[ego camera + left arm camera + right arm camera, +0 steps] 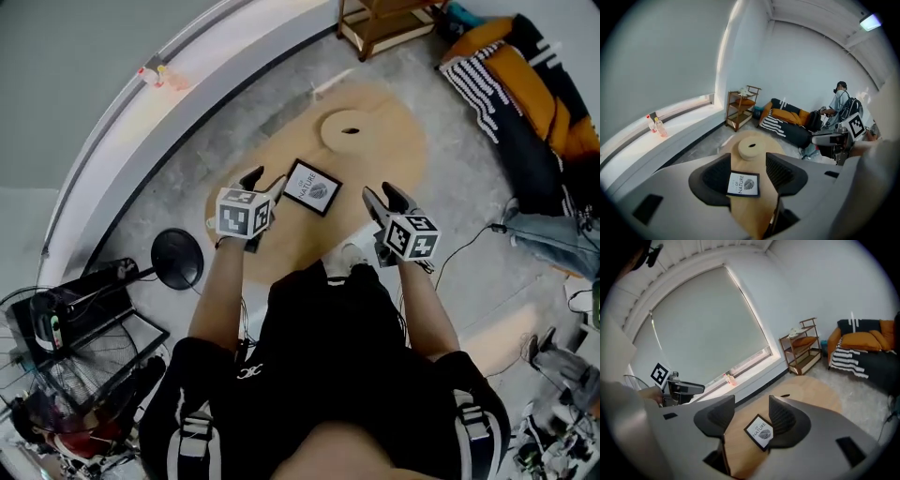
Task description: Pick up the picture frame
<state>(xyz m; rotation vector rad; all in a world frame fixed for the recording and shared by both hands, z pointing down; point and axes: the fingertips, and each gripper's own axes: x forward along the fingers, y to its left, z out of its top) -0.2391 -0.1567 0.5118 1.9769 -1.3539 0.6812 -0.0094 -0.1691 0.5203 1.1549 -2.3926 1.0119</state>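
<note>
Both grippers were held out over the floor, and neither one had anything in it. The left gripper [265,180] had its jaws spread wide. In the left gripper view the picture frame [743,184] showed in the gap between them, low and closer to the left jaw, but the pads weren't on it. The right gripper [380,192] was just as wide open. Its own view showed the picture frame [760,432] in the gap again, turned at an angle and close to the right jaw, still untouched.

From the head view, the picture frame [312,187] lay flat on a pale wooden surface [384,155] with a rounded outline. It sat between the two grippers and slightly ahead of them, nearer the left one. It had a dark border around a white print (I could read the word NATURE beside a grey leaf-like motif). Further along the same surface sat a round wooden disc [349,130] with a dark hole in its middle, well apart from the frame.

A wooden shelf unit [384,23] stood beyond that, beside a dark sofa [525,94] with orange cushions.
</note>
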